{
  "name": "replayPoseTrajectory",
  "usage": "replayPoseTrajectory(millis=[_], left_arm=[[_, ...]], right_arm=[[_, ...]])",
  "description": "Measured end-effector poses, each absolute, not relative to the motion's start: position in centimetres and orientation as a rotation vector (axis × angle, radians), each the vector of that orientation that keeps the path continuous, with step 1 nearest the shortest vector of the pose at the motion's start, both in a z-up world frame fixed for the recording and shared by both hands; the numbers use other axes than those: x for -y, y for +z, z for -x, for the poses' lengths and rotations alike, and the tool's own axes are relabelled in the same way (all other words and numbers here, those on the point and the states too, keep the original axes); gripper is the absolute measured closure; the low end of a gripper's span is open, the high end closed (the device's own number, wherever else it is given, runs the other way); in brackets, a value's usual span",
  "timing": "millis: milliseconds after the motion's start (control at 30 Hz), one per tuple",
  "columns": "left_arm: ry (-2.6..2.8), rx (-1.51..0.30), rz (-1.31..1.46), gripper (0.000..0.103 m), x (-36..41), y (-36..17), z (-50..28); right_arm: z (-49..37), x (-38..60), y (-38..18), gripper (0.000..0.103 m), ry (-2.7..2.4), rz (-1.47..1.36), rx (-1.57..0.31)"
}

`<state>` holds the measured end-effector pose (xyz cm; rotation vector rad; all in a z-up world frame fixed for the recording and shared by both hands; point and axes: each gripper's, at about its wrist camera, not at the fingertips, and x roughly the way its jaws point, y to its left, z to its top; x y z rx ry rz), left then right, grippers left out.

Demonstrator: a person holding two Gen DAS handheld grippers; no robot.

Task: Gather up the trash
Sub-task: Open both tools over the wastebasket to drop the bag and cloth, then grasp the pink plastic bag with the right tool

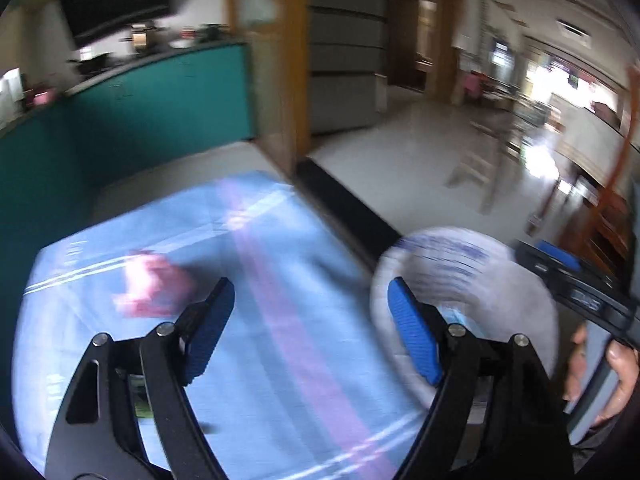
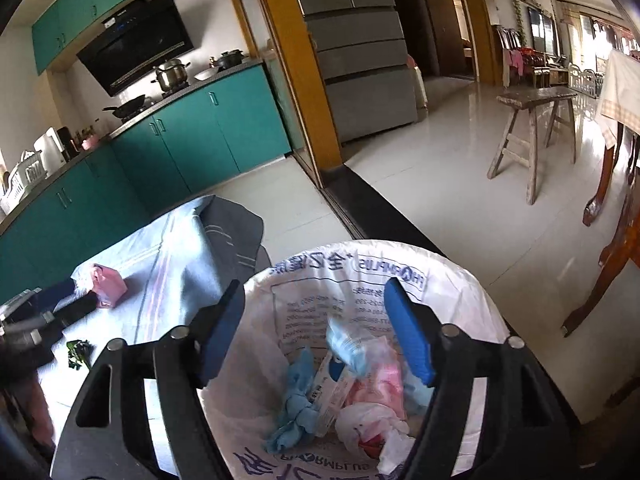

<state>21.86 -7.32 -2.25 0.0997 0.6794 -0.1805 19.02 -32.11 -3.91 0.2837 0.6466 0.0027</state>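
Note:
A trash bin lined with a white printed bag (image 2: 360, 264) stands on the floor beside a light blue cloth (image 2: 176, 256). It holds blue, pink and white wrappers and tissue (image 2: 360, 392). My right gripper (image 2: 320, 328) is open and empty above the bin, with a blurred light blue scrap (image 2: 344, 344) in the air between its fingers. A pink carton (image 2: 107, 285) and a small dark green scrap (image 2: 78, 350) lie on the cloth. My left gripper (image 1: 312, 328) is open and empty above the cloth (image 1: 260, 340), with the pink carton (image 1: 152, 288) ahead left and the bin (image 1: 480, 280) to its right. The left wrist view is blurred.
Teal kitchen cabinets (image 2: 180, 136) run along the left. A yellow door frame (image 2: 296, 68) and a dark threshold strip (image 2: 384, 208) separate the kitchen from a tiled room with a wooden stool (image 2: 532, 136) and table legs (image 2: 608, 256). A grey fridge (image 2: 360, 60) stands behind.

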Motion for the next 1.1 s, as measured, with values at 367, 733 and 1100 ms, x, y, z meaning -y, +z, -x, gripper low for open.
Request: replayPoseTrajectory(millis=[367,733,1100], left_arm=[[0.236,-0.645,0.018,0.016,-8.8,0.5,-21.7],[0.366,-0.666,-0.112,0.015,-14.0,-1.5,-18.8],[0.333,-0.735,-0.020,0.015,-15.2,-2.6,-18.6]], right_arm=[[-24.4,19.1,-4.5,0.030,0.326,-0.250,-0.770],[-33.8,1.1,-5.3,0.030,0.471,-0.172,-0.878],[-32.6,-0.6,-6.9,0.060,0.492,-0.075,-0.908]])
